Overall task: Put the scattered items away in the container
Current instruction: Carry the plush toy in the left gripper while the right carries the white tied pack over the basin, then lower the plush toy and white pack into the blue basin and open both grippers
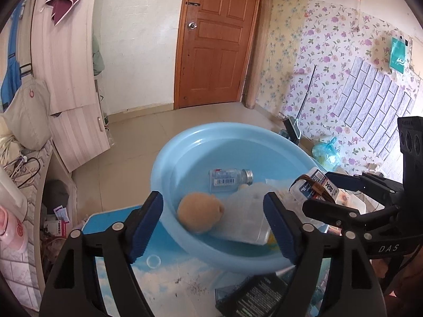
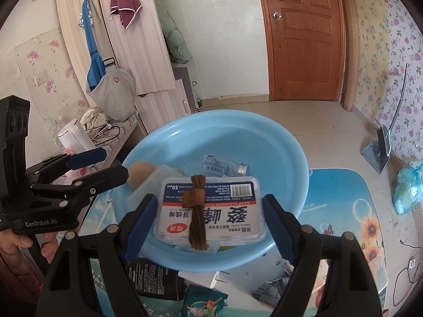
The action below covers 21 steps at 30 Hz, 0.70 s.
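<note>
Blue basin (image 2: 277,142) — on the surface (image 2: 343,200), directly ahead of both tongs, its near rim passing under their fingertips.

Floss box (image 2: 211,208) — clear plastic, white label with a barcode, a brown cord bundle (image 2: 197,224) lying across its top. It sits between the fingers of the right tongs (image 2: 208,227) over the near part of the basin; the blue pads stand just beside its two short ends, and whether they press it cannot be told. In the left view the box (image 1: 314,185) shows ahead and to the right of the left tongs.

Left tongs (image 1: 214,224) — spread wide, holding nothing, fingertips over the basin's (image 1: 185,148) near rim.

Tan ball (image 1: 199,211) — inside the basin, between the left tongs' fingers, nearer the left one.

Clear bottle (image 1: 228,179) — lying on its side with a metal cap and barcode label, on the basin floor beyond the ball; in the right view it (image 2: 222,166) lies just past the floss box.

Frosted plastic packet (image 1: 246,216) — in the basin, touching the ball, partly under the box.

Black packet (image 2: 153,280) — on the surface, outside the basin, below the right tongs' left finger.

Green packet (image 2: 203,303) and white wrappers (image 2: 269,288) — on the surface near the lower edge, outside the basin.

A hand (image 2: 26,243) grips the handle of the left tongs.
</note>
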Available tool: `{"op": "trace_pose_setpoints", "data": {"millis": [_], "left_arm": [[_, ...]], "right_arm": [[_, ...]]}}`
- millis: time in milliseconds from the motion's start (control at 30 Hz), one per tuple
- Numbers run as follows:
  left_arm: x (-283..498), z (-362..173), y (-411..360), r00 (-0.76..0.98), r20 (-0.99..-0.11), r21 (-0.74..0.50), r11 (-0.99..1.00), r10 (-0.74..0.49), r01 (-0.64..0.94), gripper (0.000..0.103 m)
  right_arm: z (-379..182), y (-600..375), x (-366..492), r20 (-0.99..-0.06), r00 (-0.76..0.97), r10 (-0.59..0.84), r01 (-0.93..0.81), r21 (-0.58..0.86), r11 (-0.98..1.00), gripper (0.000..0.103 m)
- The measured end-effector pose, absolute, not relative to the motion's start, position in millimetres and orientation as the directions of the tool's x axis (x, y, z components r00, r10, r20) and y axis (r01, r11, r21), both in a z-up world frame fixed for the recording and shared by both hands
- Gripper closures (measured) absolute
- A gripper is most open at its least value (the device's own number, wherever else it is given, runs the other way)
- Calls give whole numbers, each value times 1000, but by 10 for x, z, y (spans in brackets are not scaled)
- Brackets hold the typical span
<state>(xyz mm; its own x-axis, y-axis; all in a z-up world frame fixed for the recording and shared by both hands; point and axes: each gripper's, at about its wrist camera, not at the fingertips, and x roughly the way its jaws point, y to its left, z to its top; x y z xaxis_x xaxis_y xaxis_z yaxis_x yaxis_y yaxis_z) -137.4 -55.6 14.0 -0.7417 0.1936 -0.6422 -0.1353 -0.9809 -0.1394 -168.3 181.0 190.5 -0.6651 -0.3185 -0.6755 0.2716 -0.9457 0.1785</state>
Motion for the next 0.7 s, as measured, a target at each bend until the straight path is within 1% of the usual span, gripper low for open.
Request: {"op": "trace_pose_setpoints", "data": {"millis": [167,300,700], "left_arm": [[-1209,111,-558,-739,-647,-141,-982,190,-129,24],[-1046,87,-586,-740,-648,-138,-983,180,-119,20],[-726,92,-711,-744,-648,-138,-986,162,-94,20]], "right_arm": [[1892,1811,-1550,-682,-657,-322,282,173,-943,22],[1874,1804,-1450,-682,-659,-316,289,159,-944,22],[1857,1758,-1471,-634,-709,-309,287,141,-947,21]]}}
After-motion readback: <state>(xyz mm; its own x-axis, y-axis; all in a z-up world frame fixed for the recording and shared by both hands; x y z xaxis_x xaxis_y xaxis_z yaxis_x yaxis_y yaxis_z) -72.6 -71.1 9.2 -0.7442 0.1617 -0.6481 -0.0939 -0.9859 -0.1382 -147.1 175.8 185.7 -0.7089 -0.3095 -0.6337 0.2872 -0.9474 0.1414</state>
